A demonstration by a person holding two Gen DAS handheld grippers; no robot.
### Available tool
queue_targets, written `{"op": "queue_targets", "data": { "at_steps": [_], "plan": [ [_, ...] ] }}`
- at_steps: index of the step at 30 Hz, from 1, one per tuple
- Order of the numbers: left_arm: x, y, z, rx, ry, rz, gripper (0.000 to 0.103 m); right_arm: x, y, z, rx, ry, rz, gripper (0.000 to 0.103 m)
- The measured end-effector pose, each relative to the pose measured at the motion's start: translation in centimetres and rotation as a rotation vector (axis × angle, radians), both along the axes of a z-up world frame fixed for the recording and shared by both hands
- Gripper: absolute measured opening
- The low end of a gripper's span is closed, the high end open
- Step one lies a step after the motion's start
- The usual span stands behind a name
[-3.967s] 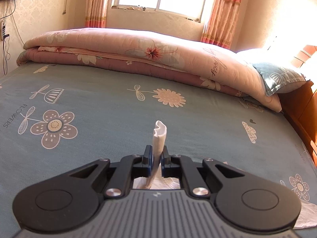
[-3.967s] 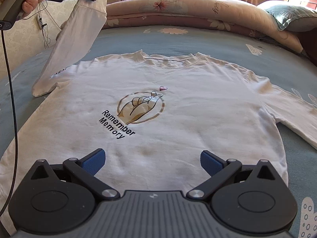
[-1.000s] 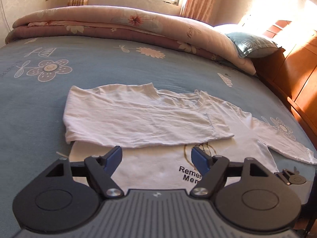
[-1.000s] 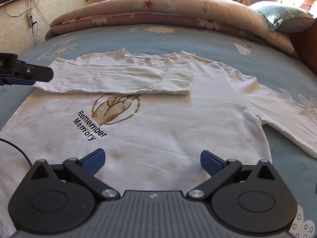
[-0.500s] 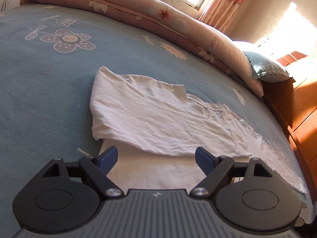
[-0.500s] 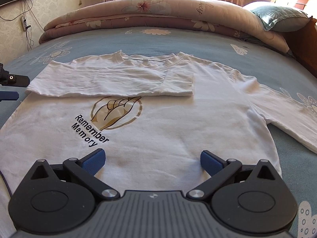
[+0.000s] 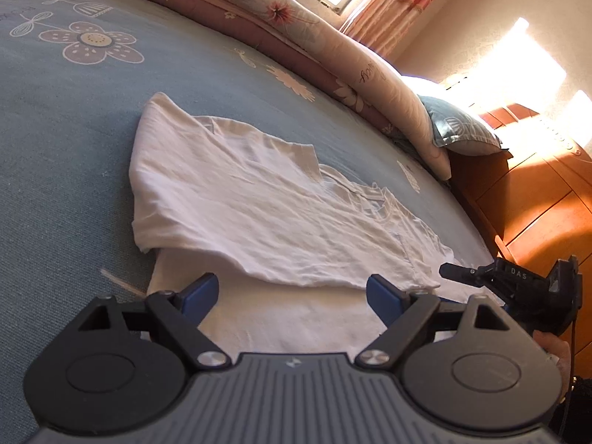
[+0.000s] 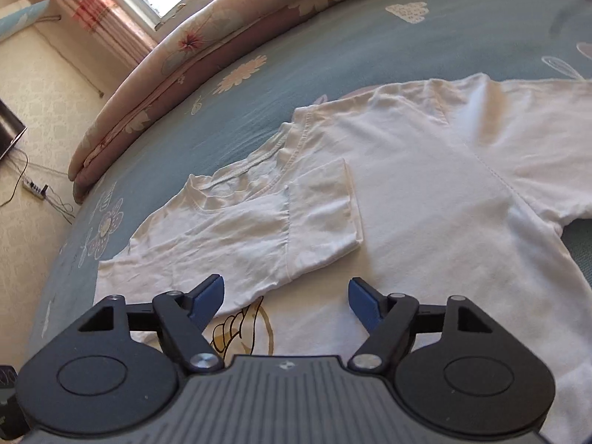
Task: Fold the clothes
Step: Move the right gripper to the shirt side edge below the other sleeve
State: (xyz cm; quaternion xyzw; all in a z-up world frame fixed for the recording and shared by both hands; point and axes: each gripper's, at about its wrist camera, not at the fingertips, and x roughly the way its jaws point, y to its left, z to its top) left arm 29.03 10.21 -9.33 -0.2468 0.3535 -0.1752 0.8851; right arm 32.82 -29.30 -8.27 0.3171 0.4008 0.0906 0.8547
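Observation:
A white long-sleeved shirt (image 8: 425,192) lies flat on the blue bedsheet (image 7: 74,155), front up, with a printed hand emblem (image 8: 240,327). One sleeve (image 8: 259,229) is folded across the chest, and the other sleeve (image 8: 536,111) stretches out to the right. My left gripper (image 7: 292,294) hovers open low over the shirt's side, just short of the folded sleeve's edge (image 7: 296,281). My right gripper (image 8: 286,296) hangs tilted over the chest near the sleeve's cuff (image 8: 325,214). Its jaws are closing with only flat cloth beneath them. A finger of the right gripper (image 7: 462,273) shows in the left wrist view.
A folded floral quilt (image 7: 296,26) runs along the far side of the bed, and a blue pillow (image 7: 462,129) lies by the wooden headboard (image 7: 536,203). A power strip (image 8: 35,187) with cables lies on the floor beyond the bed.
The sleeve my left gripper held up now lies folded across the chest. The left gripper has sunk toward the shirt's side. The right gripper has rolled, moved forward to the cuff, and its jaws have narrowed.

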Motion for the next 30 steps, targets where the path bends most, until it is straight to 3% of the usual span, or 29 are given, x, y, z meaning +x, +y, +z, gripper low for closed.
{"op": "queue_targets", "data": {
  "at_steps": [3,8,12,18,25,28,29,30],
  "plan": [
    [0.0,0.3,-0.1,-0.014,0.004,0.006,0.088,0.2,-2.1,-1.4,0.19,-0.006,-0.097,0.078],
    [0.1,0.1,-0.2,0.001,-0.001,0.004,0.09,1.5,-3.6,-2.8,0.311,-0.04,-0.183,0.077],
    [0.2,0.3,-0.3,-0.012,0.002,0.003,0.09,3.1,-3.8,-3.3,0.346,-0.052,-0.18,0.078],
    [0.3,0.6,-0.4,-0.045,0.01,0.005,0.092,3.5,-3.2,-3.2,0.399,-0.007,-0.06,0.079],
    [0.3,0.5,-0.4,-0.041,0.012,0.002,0.092,6.1,-2.4,-2.2,0.272,0.005,-0.019,0.078],
    [0.2,0.5,-0.4,-0.041,0.016,0.001,0.092,7.0,-1.5,-1.7,0.125,0.062,0.018,0.043],
    [0.2,0.5,-0.3,-0.042,0.022,0.003,0.092,7.1,-1.1,-1.4,0.071,0.075,0.03,0.02],
    [0.1,0.6,-0.3,-0.043,0.026,0.003,0.092,7.1,-0.9,-1.2,0.039,0.088,0.034,0.006]
  ]
}}
